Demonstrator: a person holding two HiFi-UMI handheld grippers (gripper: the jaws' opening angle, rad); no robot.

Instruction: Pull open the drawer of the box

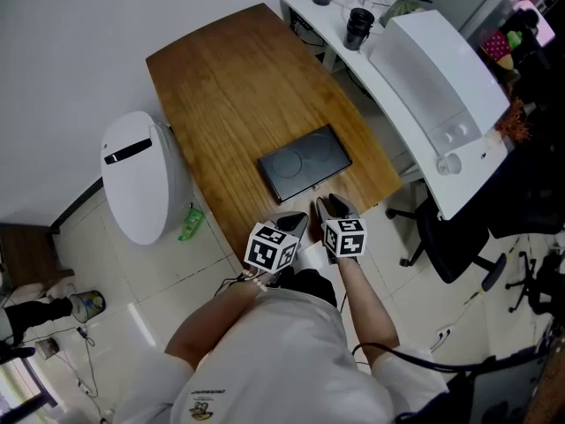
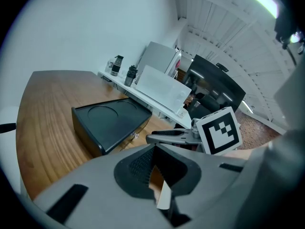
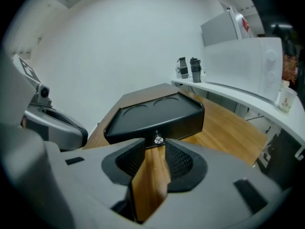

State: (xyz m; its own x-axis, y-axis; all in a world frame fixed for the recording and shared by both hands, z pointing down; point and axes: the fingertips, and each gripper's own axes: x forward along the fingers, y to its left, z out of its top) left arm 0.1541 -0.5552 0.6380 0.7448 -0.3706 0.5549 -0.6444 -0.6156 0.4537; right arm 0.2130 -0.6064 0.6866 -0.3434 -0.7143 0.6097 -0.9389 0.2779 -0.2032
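A flat black box (image 1: 305, 162) with two round recesses in its lid lies near the front edge of the wooden table (image 1: 229, 78). Its drawer front faces me, shut, with a small shiny knob (image 3: 157, 139) in the middle. My right gripper (image 3: 155, 150) is open and points at the knob, which sits just beyond its fingertips, untouched. My left gripper (image 2: 153, 149) hovers to the left of the box (image 2: 109, 120), tips together and holding nothing. In the head view the left gripper (image 1: 296, 225) and the right gripper (image 1: 328, 207) are side by side at the table's near edge.
A white counter (image 1: 388, 104) runs along the table's right side, with a white appliance (image 1: 437, 87) and black cups (image 1: 359, 26) on it. A white lidded bin (image 1: 137, 175) stands left of the table. A black office chair (image 1: 450, 237) is at the right.
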